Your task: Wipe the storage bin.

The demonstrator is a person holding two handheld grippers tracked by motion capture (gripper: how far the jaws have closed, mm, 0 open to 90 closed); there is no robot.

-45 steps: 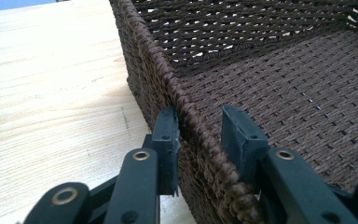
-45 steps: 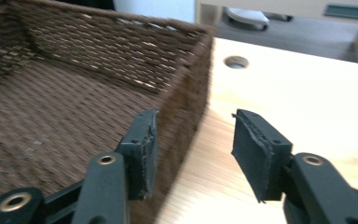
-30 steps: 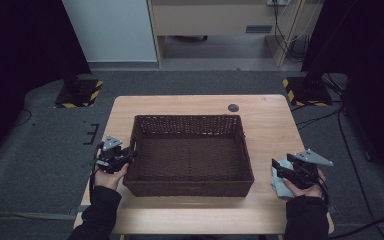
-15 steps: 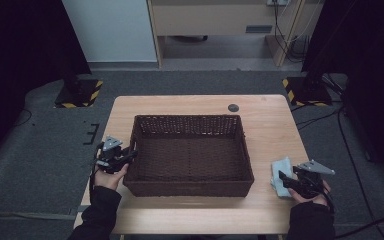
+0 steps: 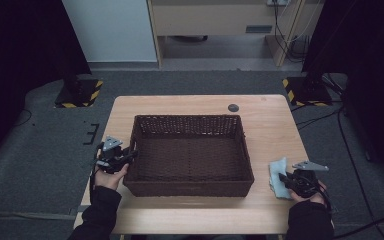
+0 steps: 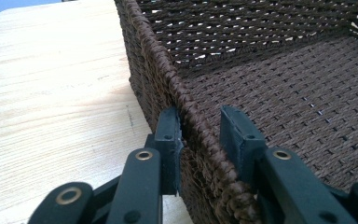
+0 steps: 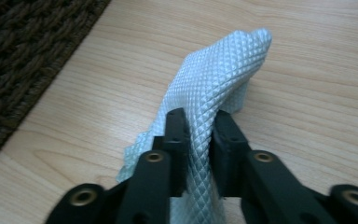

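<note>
A dark brown wicker basket [image 5: 190, 152] is set on the middle of a light wooden table [image 5: 270, 120]. Its left rim is straddled by the left gripper [image 6: 200, 135], one jaw outside the wall and one inside; the outer pad is pressed against the weave, while a small gap is seen beside the inner pad, so a firm clamp cannot be confirmed from the left gripper view. In the high view the left gripper [image 5: 115, 157] is held at the basket's left wall near its front corner.

A pale blue, diamond-textured cloth [image 7: 214, 88] is lain on the table just right of the basket's front right corner. It is pinched by the right gripper [image 7: 198, 135], whose jaws have just been closing and are now clenched on a raised fold of the cloth. A small dark round disc [image 5: 233, 107] is seen on the table behind the basket.
</note>
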